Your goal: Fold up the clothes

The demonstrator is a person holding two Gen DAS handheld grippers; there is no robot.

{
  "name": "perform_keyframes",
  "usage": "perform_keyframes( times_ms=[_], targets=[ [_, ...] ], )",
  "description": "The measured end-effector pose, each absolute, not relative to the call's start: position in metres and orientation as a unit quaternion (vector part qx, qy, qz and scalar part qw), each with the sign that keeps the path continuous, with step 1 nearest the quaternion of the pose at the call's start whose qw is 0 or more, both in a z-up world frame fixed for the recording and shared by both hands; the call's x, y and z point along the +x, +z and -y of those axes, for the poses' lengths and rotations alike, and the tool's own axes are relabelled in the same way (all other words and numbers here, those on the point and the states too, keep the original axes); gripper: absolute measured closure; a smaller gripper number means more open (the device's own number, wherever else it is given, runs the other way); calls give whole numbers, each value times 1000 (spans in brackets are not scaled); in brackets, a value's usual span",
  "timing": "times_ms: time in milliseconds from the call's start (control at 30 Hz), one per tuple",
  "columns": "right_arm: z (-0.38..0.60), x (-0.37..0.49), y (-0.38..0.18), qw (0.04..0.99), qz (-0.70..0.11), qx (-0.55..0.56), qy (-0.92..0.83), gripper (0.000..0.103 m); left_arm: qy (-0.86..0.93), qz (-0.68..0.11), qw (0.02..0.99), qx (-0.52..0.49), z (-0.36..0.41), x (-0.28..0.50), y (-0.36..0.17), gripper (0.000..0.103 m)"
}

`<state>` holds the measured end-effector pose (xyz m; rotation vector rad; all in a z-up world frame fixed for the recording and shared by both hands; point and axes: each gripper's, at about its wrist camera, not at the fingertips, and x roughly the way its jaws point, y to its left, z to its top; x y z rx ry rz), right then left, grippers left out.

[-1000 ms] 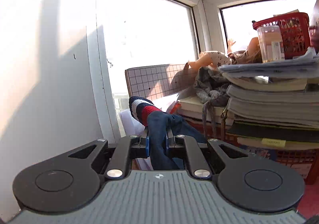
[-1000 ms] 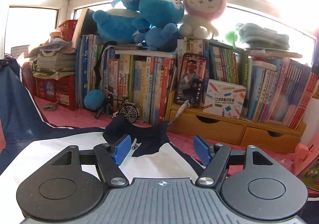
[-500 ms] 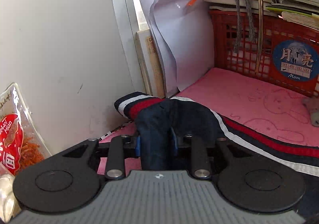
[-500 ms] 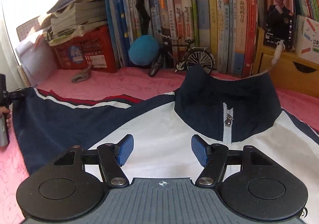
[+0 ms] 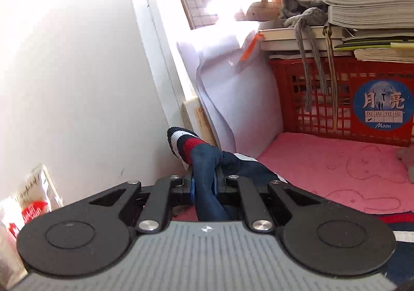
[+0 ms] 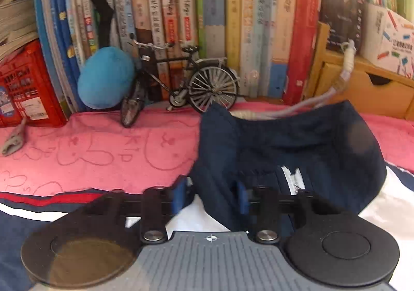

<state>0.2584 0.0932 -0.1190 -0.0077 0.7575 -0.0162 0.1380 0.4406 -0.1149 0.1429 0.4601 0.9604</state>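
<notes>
Left gripper (image 5: 204, 185): its blue pads were clamped tight on the navy sleeve (image 5: 207, 174) of the jacket, close behind the striped cuff (image 5: 184, 143), which stuck out ahead of the fingers toward the white wall (image 5: 77, 71).
Sleeve position: it was held just above the pink mat (image 5: 336, 169), in the corner near the red crate (image 5: 336, 99) and the stacked papers; whether the cuff touched the mat could not be told.
Jacket body: the navy and white jacket (image 6: 297, 151) lay spread face up on the pink mat in front of the row of books (image 6: 207, 19), with the toy bicycle (image 6: 186, 84) and blue plush ball (image 6: 106, 79) just beyond it.
Right gripper (image 6: 211, 196): its jaws had just been closing, with the left edge of the dark collar (image 6: 222, 161) between the pads; the view was blurred, so whether the pads already pressed on the cloth could not be told.
Done so far: judging by the layout, the jacket seemed laid out flat and one sleeve picked up; no fold was visible yet.
Left to do: likely the sleeve still had to be brought across the body, then the other sleeve, then the body folded over.
</notes>
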Motion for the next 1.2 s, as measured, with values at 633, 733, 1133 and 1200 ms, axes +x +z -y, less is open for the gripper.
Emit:
perform_keyframes(
  times_ms=[633, 733, 1133, 1200],
  targets=[
    [16, 197, -66, 930, -300, 56, 202, 38, 363, -241, 891, -126, -412, 122, -79, 28],
    [55, 164, -56, 932, -295, 47, 203, 35, 302, -223, 924, -75, -356, 126, -59, 27],
    [232, -17, -49, 963, -259, 25, 67, 30, -6, -272, 962, -15, -165, 60, -66, 27],
    [260, -57, -46, 968, -247, 22, 44, 29, -42, -276, 960, 2, -150, 24, -73, 26]
  ],
)
